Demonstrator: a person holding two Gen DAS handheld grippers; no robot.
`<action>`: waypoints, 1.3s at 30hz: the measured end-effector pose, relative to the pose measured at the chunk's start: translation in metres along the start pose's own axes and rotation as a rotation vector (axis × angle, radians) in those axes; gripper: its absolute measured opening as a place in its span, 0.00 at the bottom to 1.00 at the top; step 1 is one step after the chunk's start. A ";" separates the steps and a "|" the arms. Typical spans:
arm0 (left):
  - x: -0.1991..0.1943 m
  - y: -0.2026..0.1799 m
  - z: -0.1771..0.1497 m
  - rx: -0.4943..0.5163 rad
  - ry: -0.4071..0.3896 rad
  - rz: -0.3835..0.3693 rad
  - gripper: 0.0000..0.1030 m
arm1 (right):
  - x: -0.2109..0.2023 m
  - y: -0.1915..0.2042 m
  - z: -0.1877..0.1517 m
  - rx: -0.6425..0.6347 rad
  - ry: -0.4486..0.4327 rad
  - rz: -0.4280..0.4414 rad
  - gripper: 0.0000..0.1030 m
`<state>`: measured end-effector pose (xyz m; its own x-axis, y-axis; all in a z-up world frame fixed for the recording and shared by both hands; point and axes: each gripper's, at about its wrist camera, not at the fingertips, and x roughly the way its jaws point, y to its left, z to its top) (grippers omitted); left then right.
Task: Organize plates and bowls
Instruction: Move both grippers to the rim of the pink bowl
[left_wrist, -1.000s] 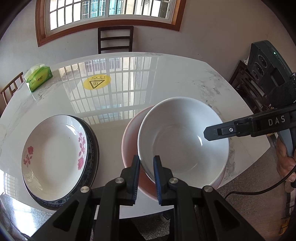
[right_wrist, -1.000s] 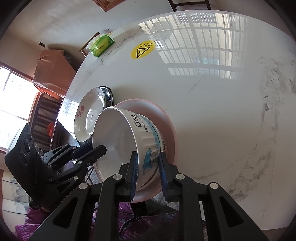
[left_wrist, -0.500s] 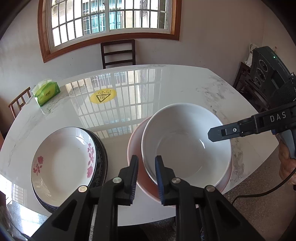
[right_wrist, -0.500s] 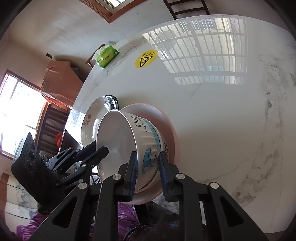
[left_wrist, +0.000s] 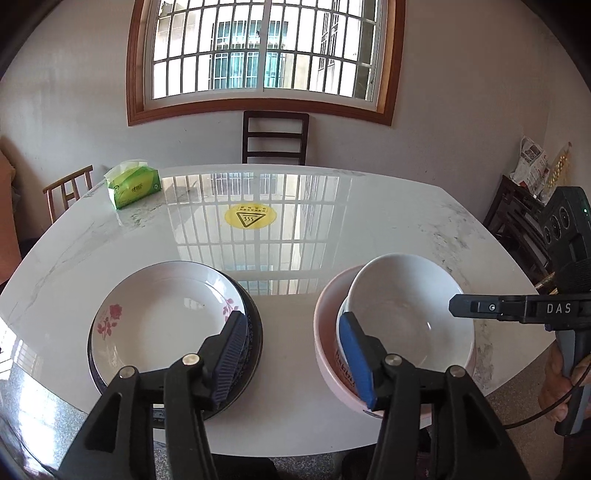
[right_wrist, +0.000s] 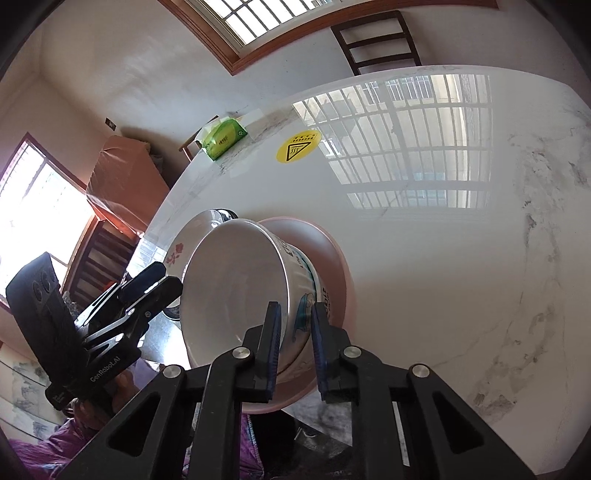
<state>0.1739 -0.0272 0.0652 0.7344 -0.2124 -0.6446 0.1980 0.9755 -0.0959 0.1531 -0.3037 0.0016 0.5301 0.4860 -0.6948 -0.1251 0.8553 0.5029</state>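
Observation:
A white bowl (left_wrist: 410, 314) with a blue cartoon print sits inside a pink bowl (left_wrist: 328, 354) at the table's near right. My right gripper (right_wrist: 295, 336) is shut on the white bowl's (right_wrist: 236, 295) rim, one finger inside and one outside. My left gripper (left_wrist: 291, 350) is open and empty, held back from the table edge between the bowls and a floral white plate (left_wrist: 162, 317) stacked on a dark plate (left_wrist: 255, 332). The floral plate also shows in the right wrist view (right_wrist: 181, 251).
The white marble table (left_wrist: 295, 229) carries a yellow hot-surface sticker (left_wrist: 250, 217) and a green tissue pack (left_wrist: 132, 184) at the far left. A dark chair (left_wrist: 275, 138) stands behind the table, a wooden chair (left_wrist: 66, 190) at its left.
My left gripper has let go of the white bowl's rim, opened wide and pulled back and up from the table. My right gripper keeps its hold on the bowl.

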 end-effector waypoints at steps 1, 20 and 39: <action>-0.002 0.004 -0.002 -0.021 0.003 -0.007 0.52 | -0.005 -0.001 -0.003 0.008 -0.029 0.011 0.16; 0.026 0.037 0.000 -0.184 0.300 -0.234 0.62 | -0.038 0.008 -0.042 0.031 -0.185 -0.139 0.40; 0.052 0.028 0.012 -0.238 0.458 -0.326 0.25 | -0.020 -0.031 -0.024 0.139 -0.033 -0.119 0.28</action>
<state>0.2254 -0.0115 0.0377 0.2961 -0.5076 -0.8091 0.1763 0.8616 -0.4760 0.1259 -0.3352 -0.0123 0.5619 0.3750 -0.7373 0.0557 0.8721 0.4861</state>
